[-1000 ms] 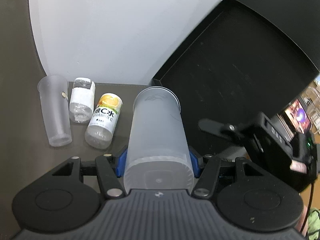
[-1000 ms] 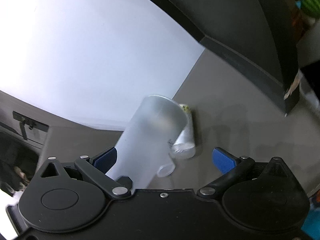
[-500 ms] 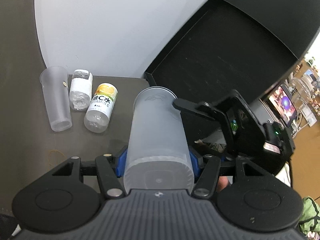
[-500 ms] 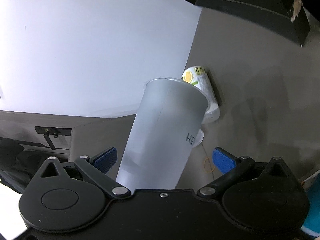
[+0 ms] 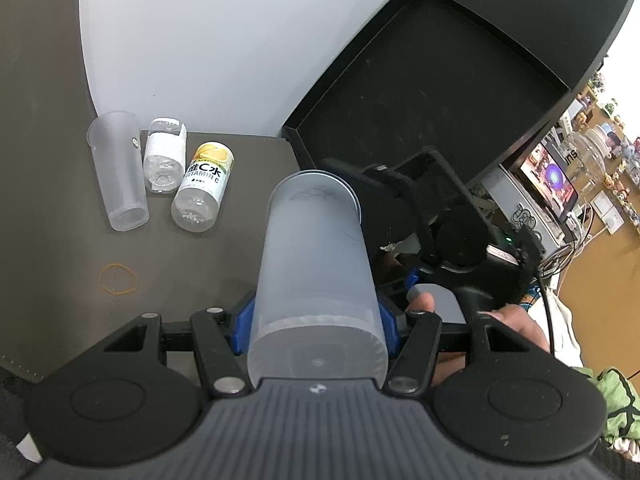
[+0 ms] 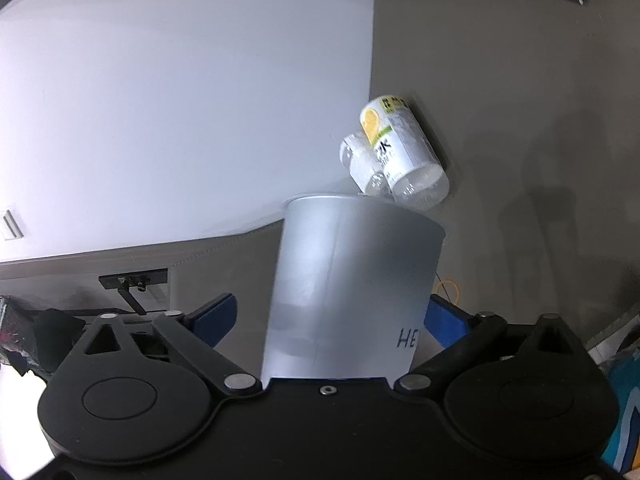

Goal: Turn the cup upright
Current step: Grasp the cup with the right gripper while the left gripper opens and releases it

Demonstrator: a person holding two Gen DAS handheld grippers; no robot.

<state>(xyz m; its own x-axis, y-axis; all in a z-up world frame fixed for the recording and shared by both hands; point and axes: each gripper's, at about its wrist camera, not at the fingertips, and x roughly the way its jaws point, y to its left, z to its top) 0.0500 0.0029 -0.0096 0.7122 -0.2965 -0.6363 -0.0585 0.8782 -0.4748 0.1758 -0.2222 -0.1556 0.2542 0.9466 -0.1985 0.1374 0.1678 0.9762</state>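
Left gripper (image 5: 316,320) clamps a frosted cup (image 5: 316,264) by its base, above the table (image 5: 52,200); right gripper (image 6: 328,316) spread wide around it, pads apart.

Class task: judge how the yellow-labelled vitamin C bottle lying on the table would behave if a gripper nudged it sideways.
The vitamin C bottle lies on its round side, so it would probably roll. It looks empty and clear, so likely light, and might bump the bottle beside it.

Left wrist view looks down along its fingers, close behind the cup (image 5: 316,280). Right wrist view faces the cup (image 6: 348,292) from its side, equally near. Shared beyond the cup: yellow-label bottle (image 5: 204,186) (image 6: 400,152).
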